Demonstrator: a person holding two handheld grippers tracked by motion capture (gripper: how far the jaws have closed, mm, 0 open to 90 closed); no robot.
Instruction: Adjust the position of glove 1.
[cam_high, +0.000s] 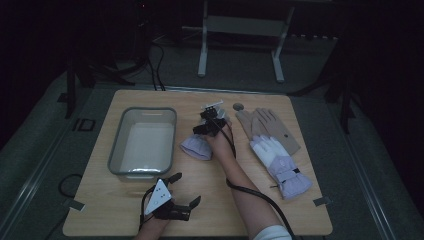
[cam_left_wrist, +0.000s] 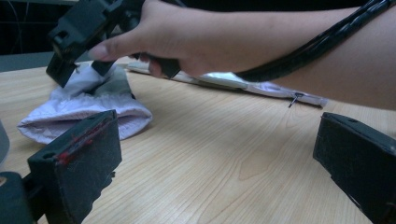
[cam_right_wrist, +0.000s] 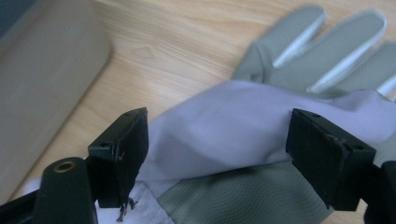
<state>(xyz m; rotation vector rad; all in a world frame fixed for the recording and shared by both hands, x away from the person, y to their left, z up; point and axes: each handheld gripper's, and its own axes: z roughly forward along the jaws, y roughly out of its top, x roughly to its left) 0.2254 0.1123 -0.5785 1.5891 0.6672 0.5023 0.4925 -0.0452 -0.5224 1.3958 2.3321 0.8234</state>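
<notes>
While your right gripper (cam_right_wrist: 215, 154) hangs over the lavender glove (cam_high: 197, 146) near the middle of the worktop (cam_high: 250, 200), its jaws stand wide and close on nothing — in the right gripper view the purple fabric lies between them, but neither pad presses it. That glove sits just beside the right edge of the grey bin (cam_high: 142, 142), cuff toward you, with its grey fingers partly under your hand.

Watch the bite. Come down too shallow and you pinch only the loose top layer, so the glove sags and slips out as you lift. Come down too hard and the pads drive into the wood and push the fabric along instead of gathering it.

Mind the bin wall too, because a sweep toward it could snag the cuff on the rim.

Your left gripper (cam_high: 182, 192) rests at the near edge, jaws wide apart and holding nothing — so nothing steadies the glove if it drags. The second glove (cam_high: 277, 155) lies well apart toward the right edge; your trailing cable (cam_high: 260, 195) crosses the worktop near it and could catch it as you swing.
</notes>
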